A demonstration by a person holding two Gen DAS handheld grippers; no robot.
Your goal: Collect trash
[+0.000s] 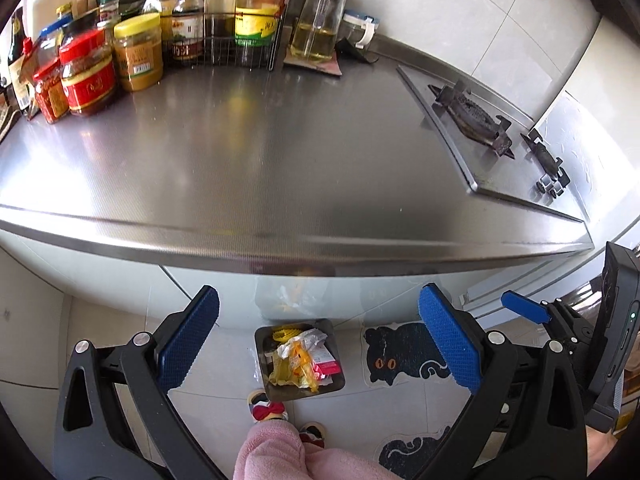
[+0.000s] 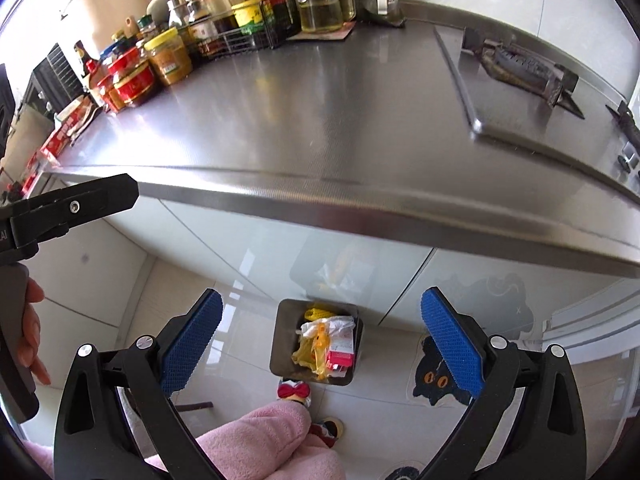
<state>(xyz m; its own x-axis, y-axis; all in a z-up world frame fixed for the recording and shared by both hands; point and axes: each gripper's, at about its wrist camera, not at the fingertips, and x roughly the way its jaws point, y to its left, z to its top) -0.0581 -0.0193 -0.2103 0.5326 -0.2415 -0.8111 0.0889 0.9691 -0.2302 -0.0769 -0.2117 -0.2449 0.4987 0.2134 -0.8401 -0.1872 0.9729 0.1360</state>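
Trash (image 1: 302,358) (yellow & white wrappers, red carton) fills a square bin (image 1: 264,376) on the floor below a steel counter (image 1: 256,152). Left gripper (image 1: 320,338) & right gripper (image 2: 322,342) hang above, jaws wide, nothing held. Jars (image 1: 116,60) stand far left, stove (image 1: 492,136) far right.

Bright daylight from ten o'clock, glaring off steel countertop (image 1: 280,152). Dimmer at six o'clock below its edge. Slight motion blur throughout; heavy fisheye bending, black vignette at corners.
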